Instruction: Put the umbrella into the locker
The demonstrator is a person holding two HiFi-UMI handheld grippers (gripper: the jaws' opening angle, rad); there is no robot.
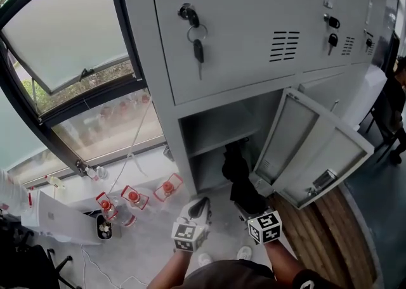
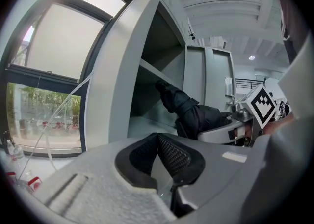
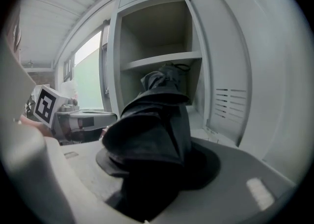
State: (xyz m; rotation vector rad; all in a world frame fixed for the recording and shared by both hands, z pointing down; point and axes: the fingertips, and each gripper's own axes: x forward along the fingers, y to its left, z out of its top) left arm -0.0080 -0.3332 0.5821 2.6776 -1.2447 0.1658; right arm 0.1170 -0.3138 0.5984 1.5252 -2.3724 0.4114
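Grey locker (image 1: 254, 2) is standing with its door (image 1: 317, 148) wide open. Black umbrella (image 3: 157, 120) is poking tip-first under the shelf (image 3: 162, 61), with its rear end still outside. Right gripper (image 3: 152, 169) is pinching the folded canopy, and left gripper (image 2: 159, 154) is sitting pressed together, empty. Should be feeding it straight and low, clear of the door edge.

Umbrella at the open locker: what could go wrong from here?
The tip of the umbrella sits just under the shelf and may snag on its edge. The right gripper clamps bunched fabric, so the umbrella could slip out. The open door stands close beside that gripper and might get bumped.
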